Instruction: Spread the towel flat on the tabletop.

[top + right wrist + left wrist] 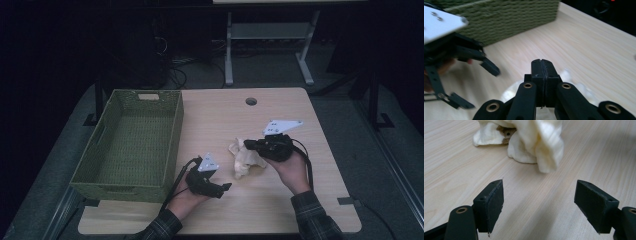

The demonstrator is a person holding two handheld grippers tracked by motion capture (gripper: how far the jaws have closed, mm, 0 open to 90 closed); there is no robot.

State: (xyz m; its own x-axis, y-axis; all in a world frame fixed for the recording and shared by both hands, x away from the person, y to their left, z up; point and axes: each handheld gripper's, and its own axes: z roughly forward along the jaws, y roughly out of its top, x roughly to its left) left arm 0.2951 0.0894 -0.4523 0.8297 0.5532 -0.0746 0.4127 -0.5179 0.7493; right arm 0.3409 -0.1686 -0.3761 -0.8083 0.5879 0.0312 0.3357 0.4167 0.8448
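Item: cream cloth (246, 159), crumpled, lying on the worktop (280, 200) near its centre, slightly toward the near edge; part of it is seen raised off the surface in the left tool's view.

Right tool (248, 144): jaws are pressed fully together, pad against pad. In the high view its tip meets the cloth's upper right part; whether a fold is pinched between the pads cannot be told, as the cloth is blurred beneath the jaws (574, 87).

Left tool (225, 188): jaws are held wide apart, nothing between them, low over the worktop by the near edge. The cloth (529, 142) lies straight ahead of its pads, near but apart. No clear long axis is offered by the bunched cloth.

Nearer hand: the right, already at the cloth; the left is judged to need only a short advance toward the worktop's centre.

Green woven basket (131, 145): stands along the left edge, empty, well apart from the cloth.

Surface: pale wood grain, a round cable hole (251, 101) by the far edge.

Room: dim, with a grey floor, another table's legs and cables behind.
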